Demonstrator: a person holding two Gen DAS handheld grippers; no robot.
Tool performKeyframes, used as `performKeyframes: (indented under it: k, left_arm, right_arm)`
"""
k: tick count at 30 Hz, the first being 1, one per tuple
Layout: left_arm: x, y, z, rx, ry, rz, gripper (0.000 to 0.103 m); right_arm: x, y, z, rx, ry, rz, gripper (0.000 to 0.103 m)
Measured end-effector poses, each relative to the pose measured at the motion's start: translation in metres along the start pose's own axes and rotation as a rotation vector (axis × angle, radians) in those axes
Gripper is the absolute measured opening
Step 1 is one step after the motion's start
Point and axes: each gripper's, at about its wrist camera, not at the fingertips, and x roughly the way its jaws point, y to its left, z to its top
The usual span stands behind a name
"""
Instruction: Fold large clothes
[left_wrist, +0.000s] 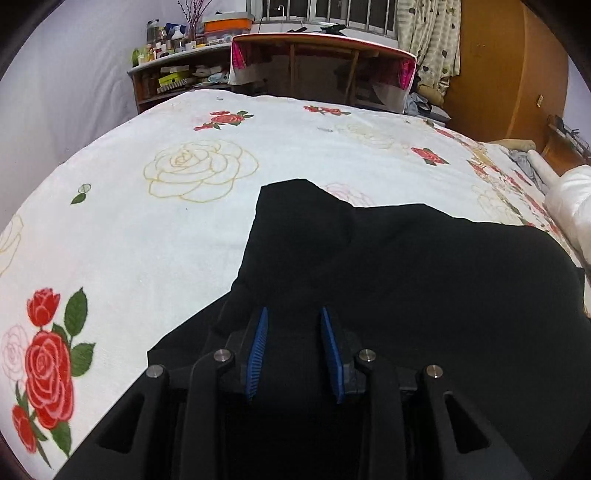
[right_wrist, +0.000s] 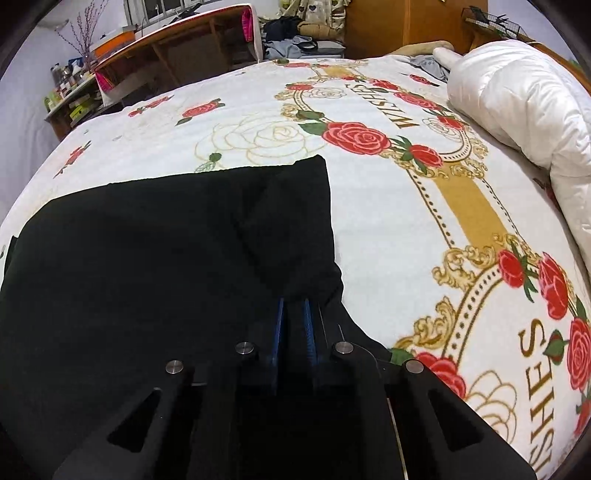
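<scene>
Lying flat, black garment (right_wrist: 166, 236) long axis across bed (right_wrist: 388, 229).

black garment (left_wrist: 424, 266): 1, spread on bed
bed w/ rose-print cover (left_wrist: 147, 240): 1
grippers: 2 – left gripper (left_wrist: 293, 314), right gripper (right_wrist: 295, 302)
blue-padded fingers (left_wrist: 258, 347): 2 per gripper, 4 total
white duvet (right_wrist: 524, 110): 1 bundle
orange box (left_wrist: 227, 24): 1 on shelf
shelf (left_wrist: 177, 79) w/ bottles: 1, bottle no. can't tell
</scene>
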Motion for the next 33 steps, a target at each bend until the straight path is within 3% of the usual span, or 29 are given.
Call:
performKeyframes:
  k: [3, 5, 8, 9, 10, 11, 13, 15, 17, 18, 20, 23, 28, 31, 33]
  left_arm:
    - [-0.013, -0.001, 0.007, 0.010, 0.007, 0.032, 0.031]
    - [-0.029, -0.002, 0.013, -0.002, -0.021, 0.013, 0.031]
    - [-0.049, -0.021, 0.026, 0.012, -0.064, -0.052, 0.031]
    - [-0.054, -0.036, 0.031, 0.035, -0.075, -0.089, 0.031]
    - [-0.057, -0.049, 0.034, 0.062, -0.083, -0.118, 0.032]
    - [-0.057, -0.064, 0.036, 0.099, -0.089, -0.147, 0.032]
    - [-0.048, -0.092, 0.037, 0.195, -0.094, -0.134, 0.032]
    - [-0.018, -0.099, 0.036, 0.227, -0.027, -0.073, 0.032]
    - [0.015, -0.088, 0.030, 0.176, 0.078, -0.049, 0.033]
    - [0.020, -0.082, 0.029, 0.147, 0.086, -0.067, 0.034]
    - [0.016, -0.083, 0.034, 0.155, 0.076, -0.054, 0.034]
    - [-0.005, -0.074, 0.039, 0.174, 0.009, -0.022, 0.034]
    - [-0.014, -0.009, 0.034, 0.067, -0.011, 0.045, 0.034]
    - [-0.001, 0.012, 0.020, 0.035, 0.020, 0.019, 0.034]
    - [0.002, 0.012, 0.018, 0.027, 0.012, 0.022, 0.034]
  right_arm:
    - [-0.010, 0.003, 0.006, -0.007, 0.003, -0.027, 0.010]
    - [-0.033, 0.008, 0.012, -0.014, -0.058, -0.040, 0.013]
    - [-0.064, 0.022, 0.022, -0.009, -0.149, 0.033, 0.020]
    - [-0.068, 0.031, 0.025, -0.012, -0.156, 0.074, 0.029]
    - [-0.068, 0.040, 0.029, -0.025, -0.150, 0.109, 0.043]
    - [-0.066, 0.053, 0.032, -0.051, -0.131, 0.147, 0.048]
    - [-0.052, 0.079, 0.036, -0.114, -0.083, 0.188, 0.049]
    - [-0.032, 0.088, 0.036, -0.156, -0.037, 0.143, 0.049]
    - [-0.002, 0.078, 0.032, -0.137, 0.035, 0.076, 0.050]
    - [0.008, 0.065, 0.031, -0.078, 0.054, 0.115, 0.050]
    - [0.009, 0.051, 0.035, -0.010, 0.055, 0.125, 0.050]
    - [-0.009, 0.045, 0.037, -0.015, 0.010, 0.115, 0.049]
    - [-0.037, 0.004, 0.023, 0.050, -0.059, 0.107, 0.049]
    - [-0.026, -0.009, 0.007, 0.031, -0.015, 0.055, 0.050]
    - [-0.010, -0.020, -0.003, 0.078, 0.020, 0.123, 0.050]
